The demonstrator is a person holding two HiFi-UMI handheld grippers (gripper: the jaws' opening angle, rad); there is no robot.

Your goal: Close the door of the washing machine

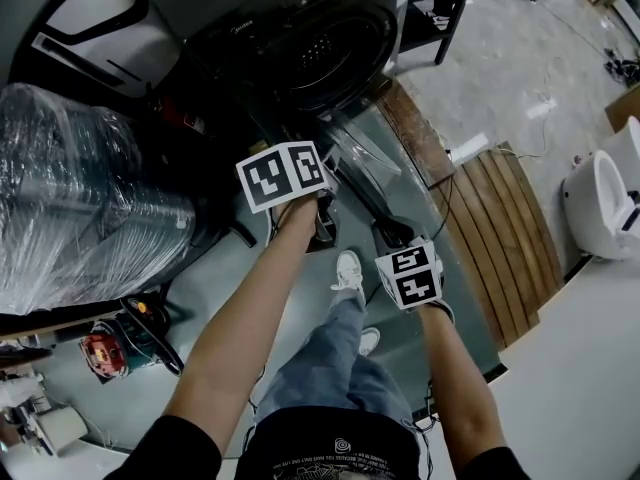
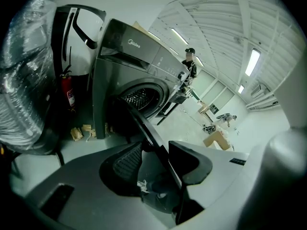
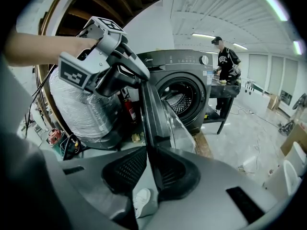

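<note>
The door of the washing machine stands wide open: right gripper pinches its rim, left gripper straddles that rim with jaws spread, so the whole swing shut is, I judge, yet to do.

In the head view I am losing the jaws of the left gripper and the right gripper beneath their marker cubes. The rim of the door is hiding behind them. The washing machine is running off the top edge, its panel lettering reading too small, and the wrapped bundle off the left.
</note>
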